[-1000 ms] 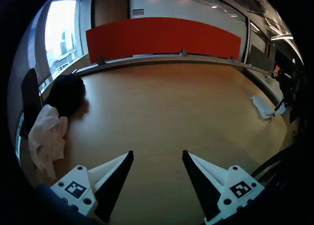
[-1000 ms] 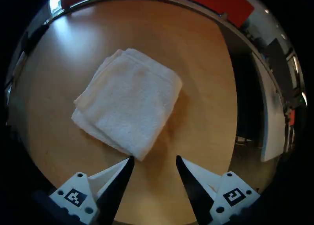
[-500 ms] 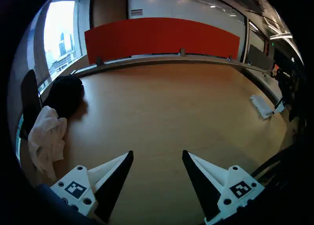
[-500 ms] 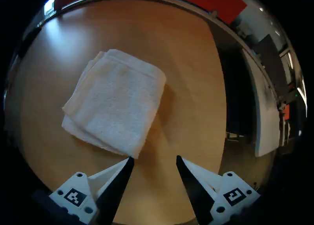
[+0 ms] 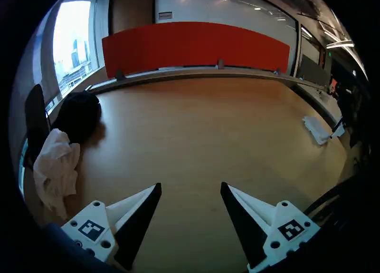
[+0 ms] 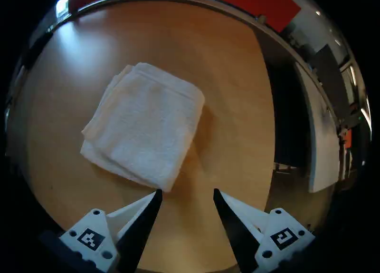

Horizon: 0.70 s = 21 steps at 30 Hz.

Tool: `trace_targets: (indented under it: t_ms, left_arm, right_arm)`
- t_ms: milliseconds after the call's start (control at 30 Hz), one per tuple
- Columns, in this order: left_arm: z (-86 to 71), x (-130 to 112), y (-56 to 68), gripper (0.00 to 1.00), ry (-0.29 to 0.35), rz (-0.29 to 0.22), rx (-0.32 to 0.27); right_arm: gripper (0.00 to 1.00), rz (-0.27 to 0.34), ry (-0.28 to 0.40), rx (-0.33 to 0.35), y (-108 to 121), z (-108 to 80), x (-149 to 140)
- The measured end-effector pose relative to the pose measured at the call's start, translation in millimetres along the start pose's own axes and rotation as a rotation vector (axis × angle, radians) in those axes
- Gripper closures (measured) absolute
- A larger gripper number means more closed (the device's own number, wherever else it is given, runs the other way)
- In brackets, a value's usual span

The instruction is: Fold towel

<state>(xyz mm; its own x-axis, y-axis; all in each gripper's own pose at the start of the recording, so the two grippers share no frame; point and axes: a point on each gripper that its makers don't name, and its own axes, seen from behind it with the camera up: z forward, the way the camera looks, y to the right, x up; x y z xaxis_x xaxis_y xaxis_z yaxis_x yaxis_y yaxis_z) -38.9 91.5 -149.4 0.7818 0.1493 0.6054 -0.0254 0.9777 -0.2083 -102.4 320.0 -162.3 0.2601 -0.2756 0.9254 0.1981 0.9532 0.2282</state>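
Note:
A white towel, folded into a thick square, lies flat on the wooden table. My right gripper hangs open just above the table, its fingers apart and empty, with the towel's near corner a little beyond its left fingertip. In the left gripper view the same folded towel is small at the far right table edge, with the other gripper's tip beside it. My left gripper stands open over bare wood, nothing between its fingers. A crumpled white cloth lies at the table's left edge.
A black bundle sits next to the crumpled cloth at the left. A red partition runs along the table's far edge. The table's right edge drops off beside the folded towel, with dark furniture below.
In the right gripper view the folded towel slid left, then slightly back right; the towel itself keeps its shape. The left gripper view is nearly unchanged.

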Motion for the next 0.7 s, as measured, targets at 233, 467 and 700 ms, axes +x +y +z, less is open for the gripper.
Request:
trace_targets:
  t_ms: [233,467,700]
  left_arm:
    - [1.1,0.4,-0.6,0.08,0.004,-0.004,-0.004]
    - [0.6,0.0,-1.8,0.08,0.006,-0.007,-0.004]
    - [-2.4,-2.6,-5.6,0.08,0.008,-0.015,0.0]
  right_arm:
    - [0.0,-0.018,0.034,0.025,-13.8,-6.8,10.6]
    - [0.0,-0.032,0.076,0.075,-40.7,-12.0,25.3]
    - [0.0,-0.053,0.109,0.119,-69.0,-13.9,38.2]
